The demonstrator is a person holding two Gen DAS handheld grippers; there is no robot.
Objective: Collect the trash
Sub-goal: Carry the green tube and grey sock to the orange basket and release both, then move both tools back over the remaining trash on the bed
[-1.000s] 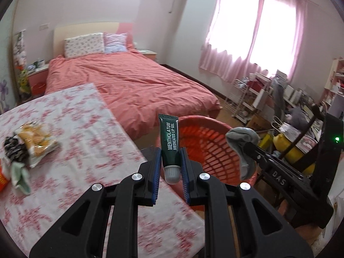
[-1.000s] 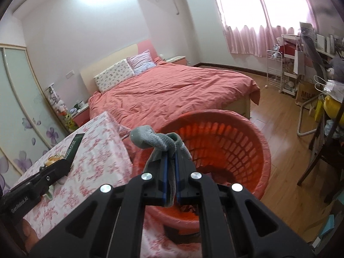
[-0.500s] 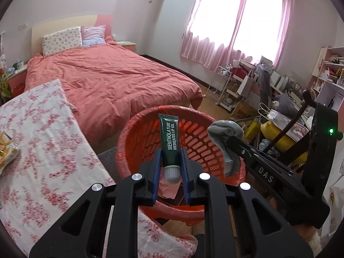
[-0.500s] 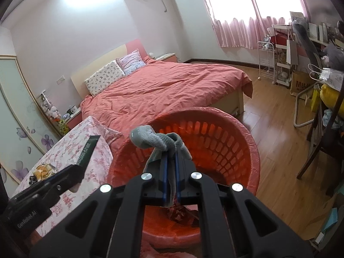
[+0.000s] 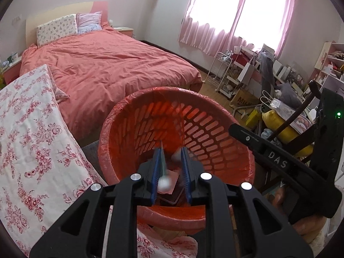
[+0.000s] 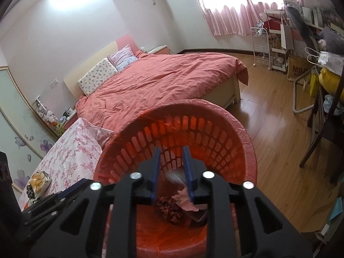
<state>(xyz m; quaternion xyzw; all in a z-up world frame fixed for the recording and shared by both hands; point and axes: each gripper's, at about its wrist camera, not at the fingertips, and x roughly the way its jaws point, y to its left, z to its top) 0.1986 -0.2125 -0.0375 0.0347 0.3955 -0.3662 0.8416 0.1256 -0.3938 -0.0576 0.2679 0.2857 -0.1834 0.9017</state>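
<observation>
Both grips released over red basket (image 5: 150, 116): left gripper (image 5: 171, 172) jaws opening, tube (image 5: 162, 177) slipping out blurred; right gripper (image 6: 171, 172) jaws opening, grey sock (image 6: 175, 175) dropping. Snack bag (image 6: 38, 180) left on table.

Bed (image 5: 111, 64) (pink duvet), curtains (image 5: 232, 15), shelves (image 5: 247, 73).

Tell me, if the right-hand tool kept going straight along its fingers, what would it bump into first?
Probably the trash heaped at the bottom of the red basket: the right gripper aims down into it, fingers opening. Depth is unclear.
</observation>
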